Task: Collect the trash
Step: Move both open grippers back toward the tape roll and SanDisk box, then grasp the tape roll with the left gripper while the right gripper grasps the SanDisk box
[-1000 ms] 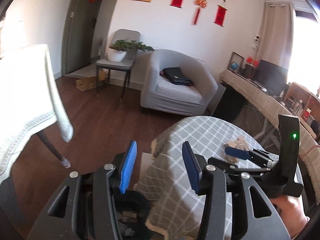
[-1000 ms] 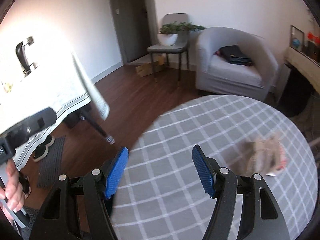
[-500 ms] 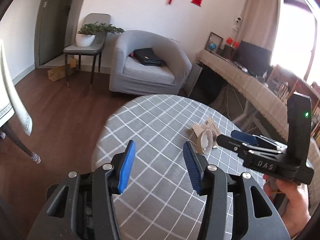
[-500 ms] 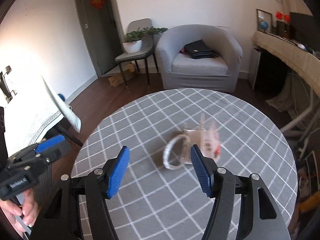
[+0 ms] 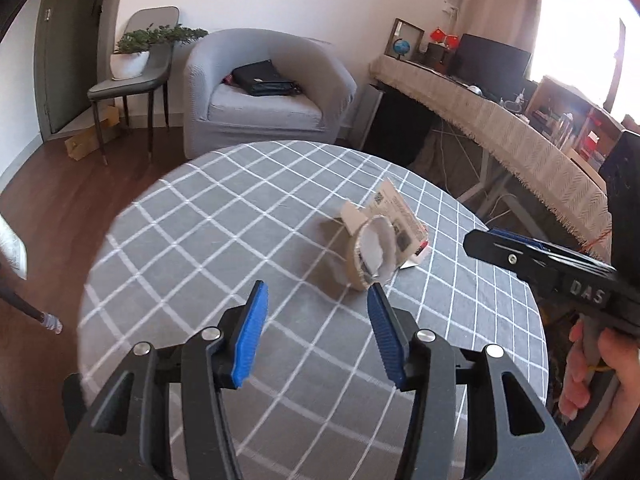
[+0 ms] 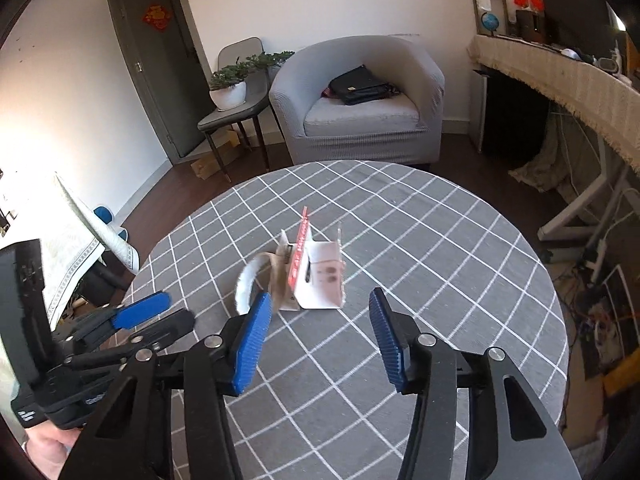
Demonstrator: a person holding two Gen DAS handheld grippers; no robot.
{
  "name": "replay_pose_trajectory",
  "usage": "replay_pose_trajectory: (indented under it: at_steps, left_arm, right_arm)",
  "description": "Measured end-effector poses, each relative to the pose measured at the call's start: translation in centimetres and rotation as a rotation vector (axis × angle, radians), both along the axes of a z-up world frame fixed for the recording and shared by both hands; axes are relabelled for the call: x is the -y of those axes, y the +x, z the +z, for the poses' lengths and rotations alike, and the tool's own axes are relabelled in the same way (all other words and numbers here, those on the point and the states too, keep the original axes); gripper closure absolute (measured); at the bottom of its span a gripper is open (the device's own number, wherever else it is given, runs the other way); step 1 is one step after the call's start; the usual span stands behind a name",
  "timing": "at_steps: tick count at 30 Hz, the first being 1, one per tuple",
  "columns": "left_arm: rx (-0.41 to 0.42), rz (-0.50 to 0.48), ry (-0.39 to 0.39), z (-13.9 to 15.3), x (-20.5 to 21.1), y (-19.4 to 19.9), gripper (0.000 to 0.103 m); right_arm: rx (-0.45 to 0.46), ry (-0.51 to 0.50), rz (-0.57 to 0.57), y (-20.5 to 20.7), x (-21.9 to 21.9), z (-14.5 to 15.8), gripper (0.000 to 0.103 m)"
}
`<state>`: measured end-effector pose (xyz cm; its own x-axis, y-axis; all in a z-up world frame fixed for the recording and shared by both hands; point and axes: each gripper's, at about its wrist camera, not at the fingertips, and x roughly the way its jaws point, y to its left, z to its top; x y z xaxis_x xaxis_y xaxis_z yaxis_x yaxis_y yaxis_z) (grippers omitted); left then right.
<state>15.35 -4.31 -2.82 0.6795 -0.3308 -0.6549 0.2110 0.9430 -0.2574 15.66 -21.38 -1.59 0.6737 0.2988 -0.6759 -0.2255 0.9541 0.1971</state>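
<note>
A crumpled paper cup [image 5: 370, 254] and a torn white and red carton [image 5: 402, 222] lie together near the middle of a round table with a grey checked cloth [image 5: 224, 232]. In the right wrist view the cup [image 6: 256, 280] lies left of the carton [image 6: 320, 276]. My left gripper [image 5: 318, 300] is open and empty, just short of the cup. My right gripper [image 6: 318, 308] is open and empty, just short of the carton. Each gripper shows in the other's view, the right one [image 5: 520, 256] and the left one [image 6: 136, 320].
A grey armchair [image 5: 268, 92] with a black bag stands behind the table. A chair with a potted plant [image 5: 132, 60] is left of it. A long desk with a monitor [image 5: 492, 96] runs along the right. A cloth-covered table [image 6: 60, 232] is at the left.
Both grippers have swung from the floor side toward the table and closed in on the trash. The cup and carton now lie just beyond both pairs of fingertips.
</note>
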Motion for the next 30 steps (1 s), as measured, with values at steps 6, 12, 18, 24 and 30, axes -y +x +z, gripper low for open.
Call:
replay_pose_trajectory:
  at_steps: [6, 12, 18, 24, 30]
  left_arm:
    - [0.005, -0.007, 0.004, -0.6, 2.1, 1.8, 0.050]
    - [-0.016, 0.002, -0.001, -1.2, 3.3, 3.4, 0.053]
    - [-0.050, 0.018, -0.049, -1.8, 3.2, 4.5, 0.057]
    - [-0.081, -0.013, -0.073, -2.2, 3.3, 4.8, 0.094]
    - [-0.076, -0.021, -0.067, -2.0, 3.1, 4.4, 0.100]
  right_arm:
    - [-0.011, -0.009, 0.000, -0.2, 0.7, -0.3, 0.052]
    - [-0.020, -0.020, 0.014, 0.0, 0.9, -0.7, 0.052]
    - [-0.032, -0.030, 0.016, 0.1, 1.1, -1.3, 0.052]
    - [-0.034, -0.027, 0.017, 0.3, 1.2, -1.5, 0.052]
    - [-0.033, -0.015, 0.034, 0.7, 0.6, -1.6, 0.052]
